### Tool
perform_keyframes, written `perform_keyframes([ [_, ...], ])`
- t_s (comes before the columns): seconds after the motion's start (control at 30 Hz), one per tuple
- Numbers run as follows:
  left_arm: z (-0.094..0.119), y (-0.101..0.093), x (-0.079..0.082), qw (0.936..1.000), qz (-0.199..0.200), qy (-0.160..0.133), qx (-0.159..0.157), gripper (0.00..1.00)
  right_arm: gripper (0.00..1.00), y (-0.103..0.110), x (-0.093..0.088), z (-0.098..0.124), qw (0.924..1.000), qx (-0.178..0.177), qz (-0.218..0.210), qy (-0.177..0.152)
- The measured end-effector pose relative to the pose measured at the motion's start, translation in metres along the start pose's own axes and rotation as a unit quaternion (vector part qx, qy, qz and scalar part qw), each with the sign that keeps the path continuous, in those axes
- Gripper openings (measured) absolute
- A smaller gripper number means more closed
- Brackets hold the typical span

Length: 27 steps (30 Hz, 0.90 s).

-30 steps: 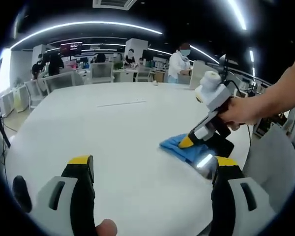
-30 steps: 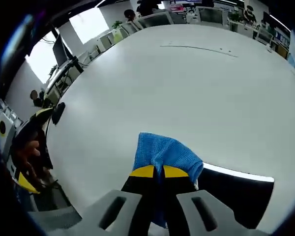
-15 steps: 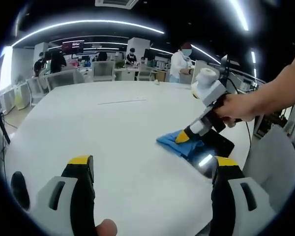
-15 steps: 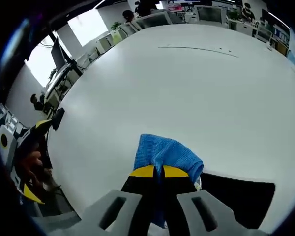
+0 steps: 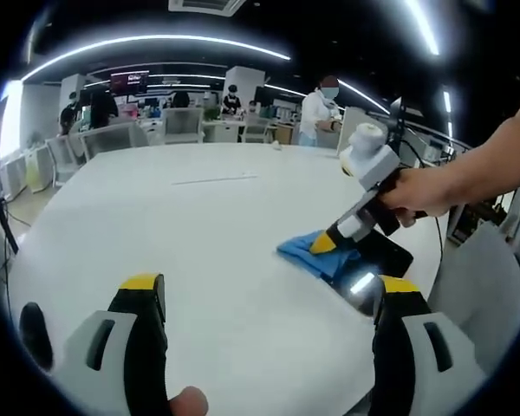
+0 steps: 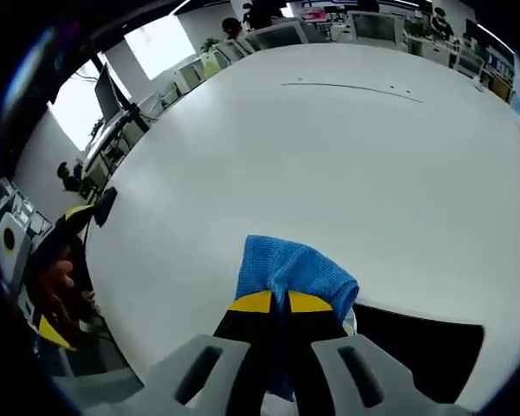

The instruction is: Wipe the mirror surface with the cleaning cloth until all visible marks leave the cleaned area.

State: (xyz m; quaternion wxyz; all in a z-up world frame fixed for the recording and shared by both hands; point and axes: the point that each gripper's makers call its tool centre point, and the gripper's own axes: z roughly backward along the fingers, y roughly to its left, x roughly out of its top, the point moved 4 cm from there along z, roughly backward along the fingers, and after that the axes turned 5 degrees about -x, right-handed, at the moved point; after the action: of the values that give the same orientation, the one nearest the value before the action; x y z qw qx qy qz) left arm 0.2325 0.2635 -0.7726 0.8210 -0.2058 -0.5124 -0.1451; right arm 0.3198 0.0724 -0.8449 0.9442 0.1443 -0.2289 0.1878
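A blue cleaning cloth (image 6: 293, 269) is pinched between the yellow tips of my right gripper (image 6: 279, 302), which is shut on it. The cloth presses on the near end of a dark rectangular mirror (image 6: 420, 342) lying flat on the white table (image 6: 329, 156). In the left gripper view the right gripper (image 5: 323, 243) comes in from the right, held by a hand, with the cloth (image 5: 310, 254) under its tip and the mirror (image 5: 377, 264) beside it. My left gripper (image 5: 264, 290) stands open above the table's near edge, nothing between its fingers.
The white table (image 5: 182, 234) is wide and round. Chairs, desks and several people stand far behind it. A grey chair back (image 5: 477, 286) sits at the right, close to the mirror. The left gripper (image 6: 65, 269) shows at the left edge of the right gripper view.
The right gripper with the cloth slid a little along the mirror's end and back. The left gripper has stayed still.
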Motion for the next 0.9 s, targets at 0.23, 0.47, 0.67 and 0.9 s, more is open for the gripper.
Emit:
perform_keyframes([
  [0.23, 0.0, -0.004, -0.001, 1.0, -0.003, 0.004, -0.001, 0.99, 0.0, -0.009, -0.005, 0.004, 1.0, -0.007, 0.004, -0.002],
  [0.47, -0.001, -0.005, -0.001, 0.9999, -0.009, 0.003, -0.006, 0.99, 0.0, -0.018, -0.007, 0.007, 0.9999, -0.015, -0.006, -0.004],
  [0.67, 0.0, -0.007, 0.005, 0.9999, -0.012, 0.004, -0.006, 0.99, 0.0, -0.023, -0.009, 0.01, 0.9998, -0.019, -0.01, -0.002],
  [0.9, -0.001, -0.006, 0.007, 0.9999, -0.014, 0.002, -0.008, 0.99, 0.0, -0.035, -0.014, 0.016, 0.9995, -0.028, -0.015, 0.002],
])
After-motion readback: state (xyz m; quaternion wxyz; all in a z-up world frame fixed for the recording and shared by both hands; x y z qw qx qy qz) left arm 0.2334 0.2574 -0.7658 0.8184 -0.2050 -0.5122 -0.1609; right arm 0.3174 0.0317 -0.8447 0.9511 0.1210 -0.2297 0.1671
